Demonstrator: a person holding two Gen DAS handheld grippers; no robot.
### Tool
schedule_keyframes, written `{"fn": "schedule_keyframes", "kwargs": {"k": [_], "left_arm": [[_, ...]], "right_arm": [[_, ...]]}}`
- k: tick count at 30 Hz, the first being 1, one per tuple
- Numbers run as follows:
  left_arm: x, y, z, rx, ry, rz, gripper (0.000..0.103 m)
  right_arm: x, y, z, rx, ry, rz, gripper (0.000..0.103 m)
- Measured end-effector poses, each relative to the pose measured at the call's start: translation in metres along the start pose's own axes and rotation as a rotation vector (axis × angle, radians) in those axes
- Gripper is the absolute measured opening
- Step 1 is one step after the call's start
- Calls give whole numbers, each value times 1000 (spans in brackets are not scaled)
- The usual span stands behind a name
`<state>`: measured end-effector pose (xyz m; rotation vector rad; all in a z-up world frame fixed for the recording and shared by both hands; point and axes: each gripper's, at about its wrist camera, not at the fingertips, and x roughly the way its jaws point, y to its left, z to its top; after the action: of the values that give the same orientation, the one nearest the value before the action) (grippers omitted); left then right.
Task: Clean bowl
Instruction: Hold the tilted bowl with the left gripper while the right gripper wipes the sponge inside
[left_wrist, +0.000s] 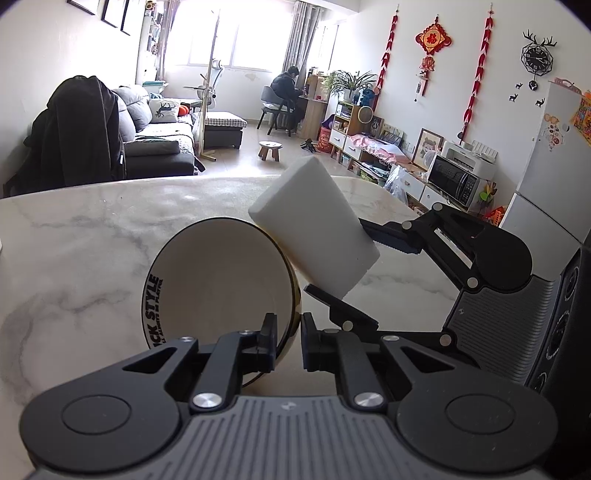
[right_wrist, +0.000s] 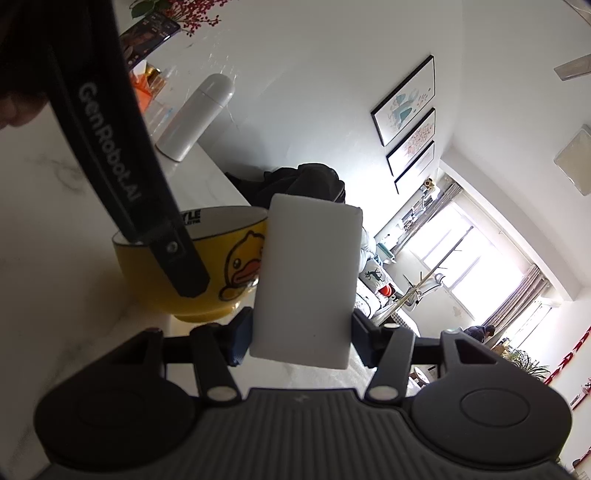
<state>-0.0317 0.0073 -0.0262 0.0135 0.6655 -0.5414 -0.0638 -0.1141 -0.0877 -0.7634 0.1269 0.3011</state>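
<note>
While the left gripper (left_wrist: 289, 341) pinches the rim of the tilted yellow bowl (left_wrist: 218, 280) on the marble table (left_wrist: 74, 240), the right gripper (right_wrist: 297, 338) clamps a white sponge (left_wrist: 314, 229) at its rim; wiping inside likely comes next

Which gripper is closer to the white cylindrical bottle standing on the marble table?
Left, as a judgement. The left gripper, clamped on the yellow duck bowl's rim, lies between the right gripper and the white bottle; the right one holds the white sponge block beside the bowl.
</note>
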Motion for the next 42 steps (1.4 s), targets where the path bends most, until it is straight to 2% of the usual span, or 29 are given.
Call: {"fn": "schedule_keyframes", "kwargs": {"k": [9,19,33,42], "left_arm": [[1,0,2,1,8,-1,13],[5,-3,1,7,22,-2,13],[12,0,0,2,28,-10,13],[13,-1,1,5,34,-7,13]], "right_arm": [[4,2,-4,-8,30,0,58],[3,1,9,-25,3,5,59],[16,0,-5,12,80,31,59],[12,-2,12,-24,32,18,59]]}}
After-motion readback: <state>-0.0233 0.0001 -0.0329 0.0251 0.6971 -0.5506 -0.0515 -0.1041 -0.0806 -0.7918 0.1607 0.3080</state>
